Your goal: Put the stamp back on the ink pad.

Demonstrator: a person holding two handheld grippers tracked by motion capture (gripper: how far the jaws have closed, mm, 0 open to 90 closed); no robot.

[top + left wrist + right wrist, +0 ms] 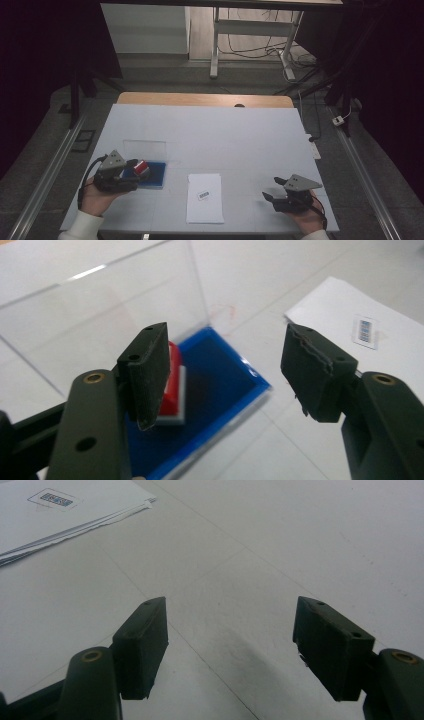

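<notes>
Claw work first: my left claw (pixel 134 172) stands spread, nothing between its pads, hanging just above the blue pad (pixel 150 173). I use that pad as my landmark throughout. No earlier frame backs any motion, so I say only that the jaws are apart and clear of the stamp.

Going largest to smallest, the white table (pixel 240 135) carries everything, its wooden edge showing at the far side of the pad. Beyond that lie a grey floor, a white desk frame and loose cables, with dark surroundings on both sides. On the far side of the blue pad sits a clear plastic lid (pixel 145 148), which in the left claw view rises as a see-through wall right behind the pad; I judge it was set there to leave the pad open for inking.

To the right of the pad lies a stack of white paper (pixel 205 197) with a small printed label, squared up near me, probably waiting for a stamp mark. Farther right of the pad, beyond the paper, my right claw (pixel 270 190) rests low over bare table with its jaws wide and nothing in them, parked out of the way.

Smallest is the red and white stamp (pixel 173 390), standing on the blue pad, close beside the left pad (pixel 145 375) of my left claw.
</notes>
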